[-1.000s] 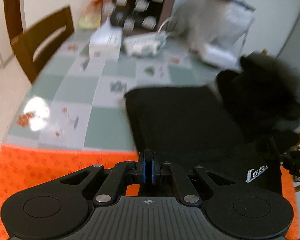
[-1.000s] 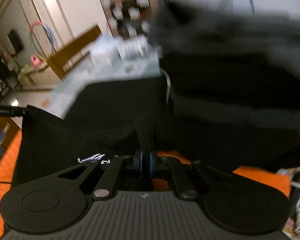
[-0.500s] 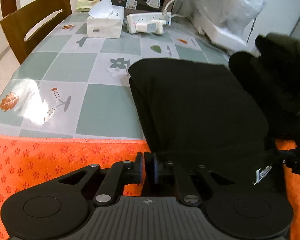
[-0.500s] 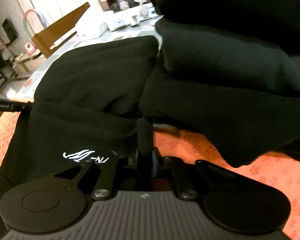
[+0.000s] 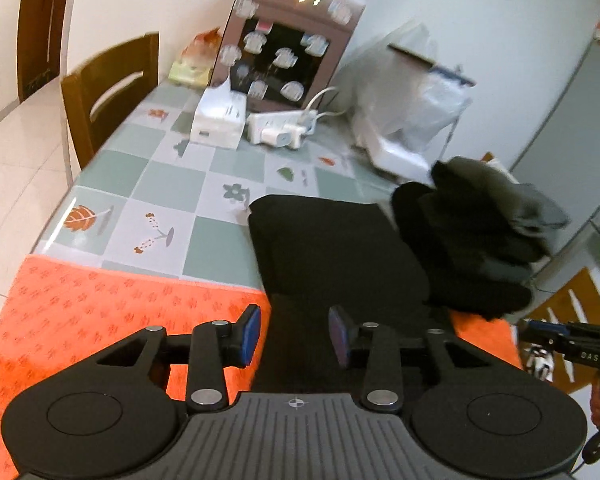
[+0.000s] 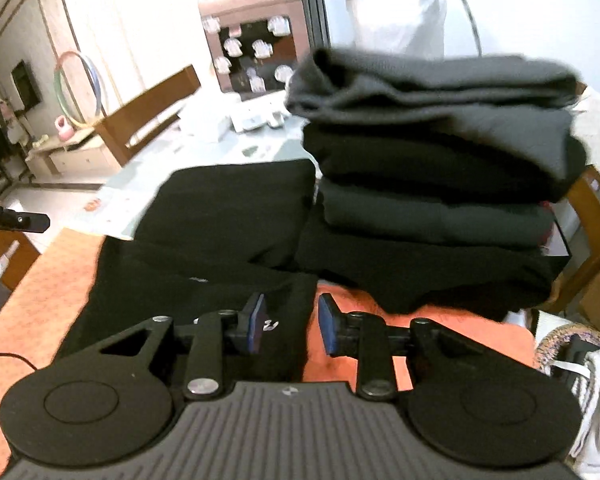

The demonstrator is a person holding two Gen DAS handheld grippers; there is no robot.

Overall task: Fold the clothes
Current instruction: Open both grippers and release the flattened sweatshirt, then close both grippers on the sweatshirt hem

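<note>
Left wrist view: my left gripper (image 5: 294, 336) hangs over the black garment (image 5: 340, 256), which lies folded across the orange cloth (image 5: 100, 304) and the checked table (image 5: 168, 184), beside the stack of folded clothes (image 6: 436, 168). Its jaws are opening, nothing pinched; likewise my right gripper (image 6: 288, 330). Soft, light and limp, the fabric should be taken at a folded edge or corner. Half a second ago both grippers clamped its near hem; now both have let go.
</note>
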